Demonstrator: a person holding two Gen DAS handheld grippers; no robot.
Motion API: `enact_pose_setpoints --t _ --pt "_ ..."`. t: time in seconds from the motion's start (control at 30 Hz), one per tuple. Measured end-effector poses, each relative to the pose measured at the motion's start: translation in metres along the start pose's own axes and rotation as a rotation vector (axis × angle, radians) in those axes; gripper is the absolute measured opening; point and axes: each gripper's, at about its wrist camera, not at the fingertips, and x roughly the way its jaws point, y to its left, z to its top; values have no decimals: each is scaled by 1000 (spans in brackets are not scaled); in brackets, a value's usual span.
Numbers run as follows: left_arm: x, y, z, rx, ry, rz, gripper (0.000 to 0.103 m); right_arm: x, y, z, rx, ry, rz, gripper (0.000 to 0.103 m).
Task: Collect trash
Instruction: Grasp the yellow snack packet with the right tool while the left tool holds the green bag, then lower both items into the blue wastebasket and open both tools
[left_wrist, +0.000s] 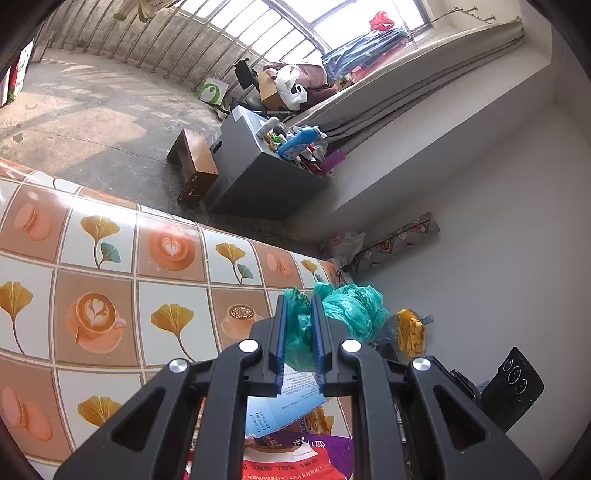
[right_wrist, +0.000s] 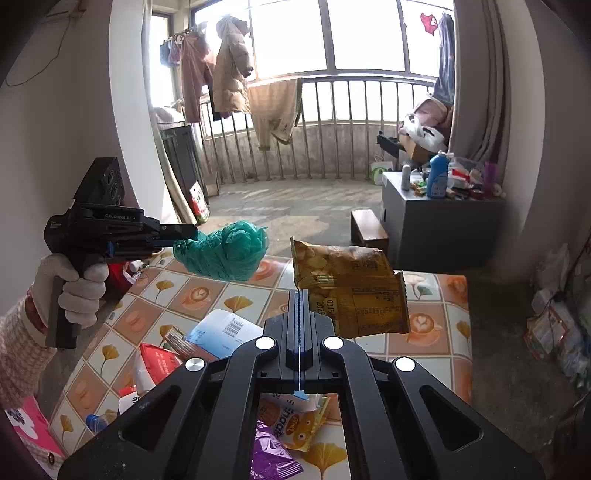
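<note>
My left gripper (left_wrist: 300, 301) is shut on a crumpled green plastic bag (left_wrist: 349, 308) and holds it above the patterned table (left_wrist: 110, 258). In the right wrist view the same left gripper (right_wrist: 184, 232) holds the green bag (right_wrist: 225, 254) in the air. My right gripper (right_wrist: 300, 295) is shut on the corner of a yellow snack bag (right_wrist: 351, 288), lifted over the table (right_wrist: 432, 343). That yellow bag (left_wrist: 410, 330) also shows edge-on in the left wrist view. Several wrappers lie on the table: a blue-white packet (right_wrist: 225, 328), a red-white packet (right_wrist: 151, 365), a purple wrapper (right_wrist: 271, 458) and an orange snack pack (right_wrist: 299, 421).
A grey cabinet (right_wrist: 436, 229) with bottles on top stands beyond the table, with a small wooden stool (right_wrist: 369, 229) beside it. A balcony railing (right_wrist: 332, 129) with hanging clothes is behind. A white wall (left_wrist: 498, 258) lies to the right of the left gripper.
</note>
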Motion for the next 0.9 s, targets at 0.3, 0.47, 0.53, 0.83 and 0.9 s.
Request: enact_pose_setpoints --t 0.3,0.47,0.53,0.83,0.9 --pt "7 -107 -32 206 78 -9 12 -99 -55 -46 203 -139 -92 0" --pt "43 -176 -62 335 140 -29 12 -153 -86 -88 328 -202 -205 0" --pt "64 -205 -81 397 161 -38 12 -170 -100 -105 386 -224 -254 0" --pt "197 -324 -193 675 354 -57 12 -211 -160 -193 665 -259 -435 0" --pt "234 -338 -220 702 420 -55 12 -212 -176 -210 724 -254 -451 0"
